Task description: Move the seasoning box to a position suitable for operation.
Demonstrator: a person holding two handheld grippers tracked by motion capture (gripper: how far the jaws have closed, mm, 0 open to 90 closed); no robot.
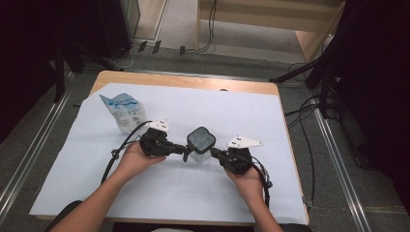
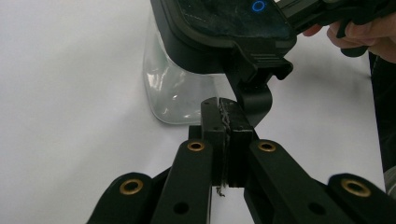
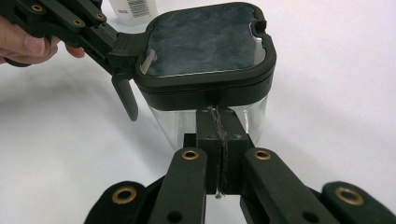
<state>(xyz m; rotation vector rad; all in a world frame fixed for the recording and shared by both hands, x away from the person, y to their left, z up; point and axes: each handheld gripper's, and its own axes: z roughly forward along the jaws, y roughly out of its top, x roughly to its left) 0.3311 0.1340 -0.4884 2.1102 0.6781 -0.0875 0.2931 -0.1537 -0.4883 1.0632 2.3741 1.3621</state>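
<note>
Clear container [image 1: 200, 145] with dark lid [image 3: 208, 42] mid-table on white sheet [image 1: 251, 116]. Left gripper [image 1: 185, 151] and right gripper [image 1: 213, 153] both pinched shut, empty, tips at lid latches. Risk: uneven prying tips light container over.

One lidded jar [image 1: 200, 143], one pouch [image 1: 124, 112], two tools

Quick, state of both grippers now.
Left gripper: closed, jaws pressed flat together, nothing between them, tip by the container's lid latch.
Right gripper: closed, empty, tip against the container under its lid.
</note>
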